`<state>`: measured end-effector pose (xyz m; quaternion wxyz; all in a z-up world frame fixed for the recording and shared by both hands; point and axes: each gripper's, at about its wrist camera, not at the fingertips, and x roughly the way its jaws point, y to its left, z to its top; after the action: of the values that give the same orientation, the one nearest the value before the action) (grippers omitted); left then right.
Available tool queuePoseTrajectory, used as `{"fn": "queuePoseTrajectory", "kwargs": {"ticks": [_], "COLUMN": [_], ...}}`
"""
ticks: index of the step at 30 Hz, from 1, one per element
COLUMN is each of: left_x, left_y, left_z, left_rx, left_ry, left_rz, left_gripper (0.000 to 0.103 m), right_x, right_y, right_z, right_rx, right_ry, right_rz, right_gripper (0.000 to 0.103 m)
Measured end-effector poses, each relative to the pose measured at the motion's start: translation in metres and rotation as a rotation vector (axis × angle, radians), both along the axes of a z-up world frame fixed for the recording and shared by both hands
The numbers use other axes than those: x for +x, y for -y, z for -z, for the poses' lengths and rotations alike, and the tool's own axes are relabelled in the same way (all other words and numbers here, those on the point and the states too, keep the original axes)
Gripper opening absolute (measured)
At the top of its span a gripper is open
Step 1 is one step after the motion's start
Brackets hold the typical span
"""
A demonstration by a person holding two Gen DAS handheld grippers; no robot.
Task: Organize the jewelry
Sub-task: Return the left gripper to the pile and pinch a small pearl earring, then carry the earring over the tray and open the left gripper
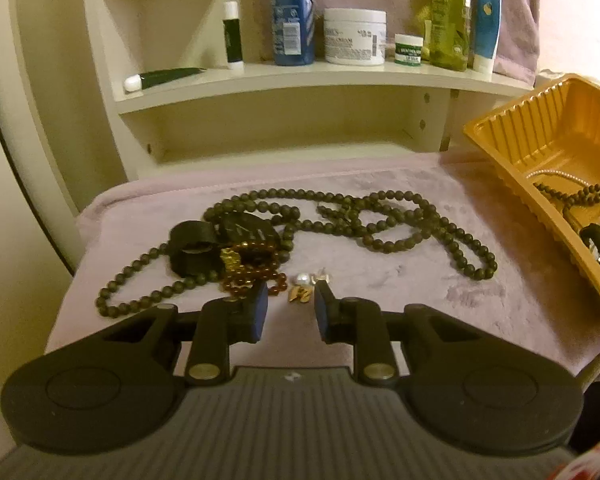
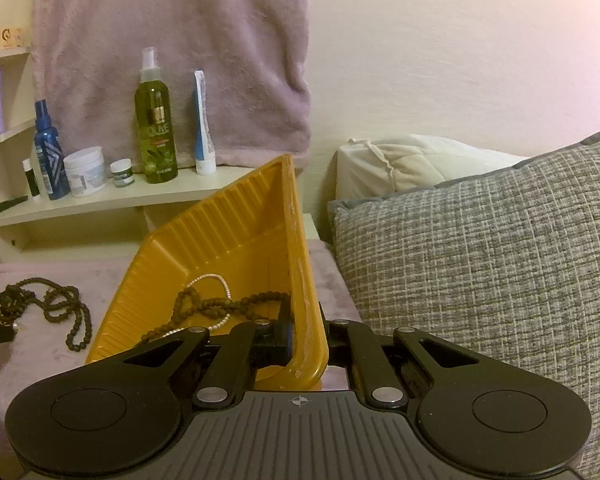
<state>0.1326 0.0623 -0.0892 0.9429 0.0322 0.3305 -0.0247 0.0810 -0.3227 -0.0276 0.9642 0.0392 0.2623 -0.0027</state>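
Note:
A long dark bead necklace (image 1: 360, 216) lies looped on the pinkish blanket (image 1: 420, 280). Beside it are an amber bead bracelet (image 1: 256, 268) and a black strap-like piece (image 1: 192, 248). A pearl (image 1: 302, 279) and a small gold earring (image 1: 300, 294) lie just ahead of my left gripper (image 1: 291, 300). Its jaws stand apart on either side of them, and the pads touch nothing. My right gripper (image 2: 308, 340) is shut on the rim of the yellow tray (image 2: 228, 240) and holds it tilted. A pearl strand (image 2: 212, 280) and dark beads (image 2: 228, 304) lie inside the tray.
A cream shelf (image 1: 300, 76) behind the blanket holds bottles, jars and tubes. A grey woven pillow (image 2: 480, 260) and a white pillow (image 2: 400, 164) sit to the right of the tray. A pinkish towel (image 2: 172, 40) hangs above the shelf.

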Motion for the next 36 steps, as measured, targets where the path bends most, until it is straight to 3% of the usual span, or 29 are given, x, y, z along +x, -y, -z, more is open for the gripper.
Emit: {"fn": "queuePoseTrajectory", "kwargs": {"ticks": [6, 10, 17, 24, 36], "left_x": [0.006, 0.004, -0.004, -0.014, -0.02], "left_y": [0.006, 0.009, 0.015, 0.026, 0.112], "left_z": [0.004, 0.004, -0.001, -0.014, -0.053], "left_rx": [0.017, 0.025, 0.064, 0.052, -0.115], "left_ry": [0.01, 0.004, 0.021, 0.056, 0.095], "left_rz": [0.003, 0.011, 0.021, 0.05, 0.345], "left_gripper": [0.022, 0.009, 0.009, 0.008, 0.009], "right_x": [0.001, 0.001, 0.001, 0.001, 0.001], "right_y": [0.001, 0.001, 0.001, -0.001, -0.001], "right_z": [0.001, 0.001, 0.001, 0.001, -0.001], "right_rx": [-0.002, -0.002, -0.002, -0.002, 0.007], "right_ry": [-0.004, -0.004, -0.003, 0.0, 0.0], "right_rz": [0.001, 0.001, 0.001, 0.0, 0.001], "right_gripper": [0.007, 0.007, 0.007, 0.007, 0.007]}}
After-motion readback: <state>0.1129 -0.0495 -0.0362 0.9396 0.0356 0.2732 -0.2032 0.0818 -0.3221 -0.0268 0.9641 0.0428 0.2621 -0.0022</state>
